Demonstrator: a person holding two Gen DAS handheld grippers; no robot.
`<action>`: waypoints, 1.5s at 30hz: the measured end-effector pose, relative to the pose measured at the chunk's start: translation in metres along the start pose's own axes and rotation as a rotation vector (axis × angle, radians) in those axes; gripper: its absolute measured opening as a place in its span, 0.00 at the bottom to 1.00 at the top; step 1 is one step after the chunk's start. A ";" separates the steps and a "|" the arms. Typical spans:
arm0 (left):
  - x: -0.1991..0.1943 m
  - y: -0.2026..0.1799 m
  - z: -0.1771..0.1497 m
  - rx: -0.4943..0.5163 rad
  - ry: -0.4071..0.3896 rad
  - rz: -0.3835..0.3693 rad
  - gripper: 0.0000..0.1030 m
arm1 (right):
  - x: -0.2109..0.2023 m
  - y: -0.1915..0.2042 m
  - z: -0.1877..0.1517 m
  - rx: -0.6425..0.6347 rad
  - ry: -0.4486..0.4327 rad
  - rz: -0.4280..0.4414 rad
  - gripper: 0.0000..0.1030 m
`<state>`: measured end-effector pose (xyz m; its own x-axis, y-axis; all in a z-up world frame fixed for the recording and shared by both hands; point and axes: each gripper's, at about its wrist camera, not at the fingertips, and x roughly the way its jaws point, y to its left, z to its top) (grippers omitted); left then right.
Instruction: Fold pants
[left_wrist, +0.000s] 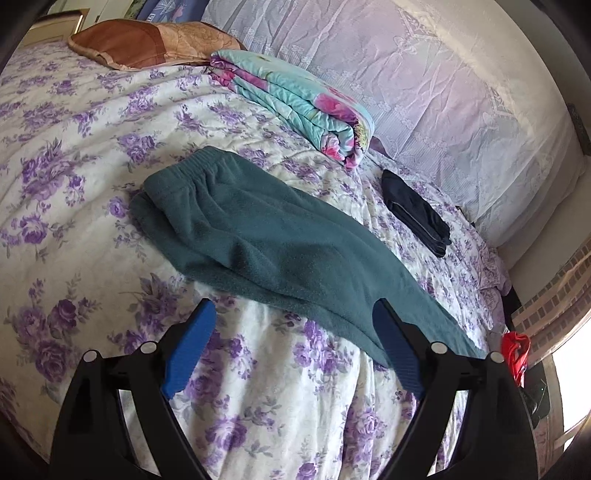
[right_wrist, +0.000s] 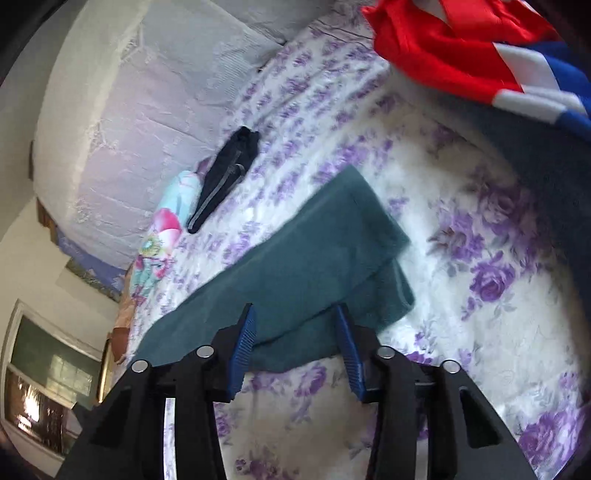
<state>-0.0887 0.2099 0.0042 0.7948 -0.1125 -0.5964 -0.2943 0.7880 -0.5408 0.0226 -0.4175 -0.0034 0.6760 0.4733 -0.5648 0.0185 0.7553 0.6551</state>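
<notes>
Teal fleece pants (left_wrist: 266, 236) lie flat on the floral bedspread, folded lengthwise with one leg on the other, waistband at the far left. My left gripper (left_wrist: 295, 314) is open and empty, just short of the pants' near edge around mid-leg. In the right wrist view the pants (right_wrist: 306, 251) show their leg ends, the upper hem shifted off the lower one. My right gripper (right_wrist: 295, 314) is open and empty, its blue fingertips over the near edge of the legs close to the hems.
A folded turquoise floral quilt (left_wrist: 295, 99) and a brown pillow (left_wrist: 147, 40) lie beyond the pants. A small folded dark garment (left_wrist: 413, 210) lies to the right near the lace-covered headboard (left_wrist: 443, 92). Red, white and blue clothing (right_wrist: 472, 55) lies near the bed's end.
</notes>
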 end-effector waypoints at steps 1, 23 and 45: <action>0.000 0.000 0.000 0.001 0.002 0.000 0.82 | 0.002 0.000 0.001 0.010 0.001 -0.008 0.39; -0.003 0.037 0.046 -0.209 0.000 -0.029 0.82 | 0.017 -0.013 0.018 0.035 -0.117 0.065 0.04; 0.065 -0.013 0.187 -0.138 -0.003 -0.070 0.01 | 0.033 0.029 0.121 -0.041 -0.118 -0.007 0.01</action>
<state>0.0664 0.3060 0.0833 0.8176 -0.1618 -0.5526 -0.3081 0.6878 -0.6572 0.1347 -0.4347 0.0572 0.7582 0.4131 -0.5044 -0.0054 0.7776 0.6287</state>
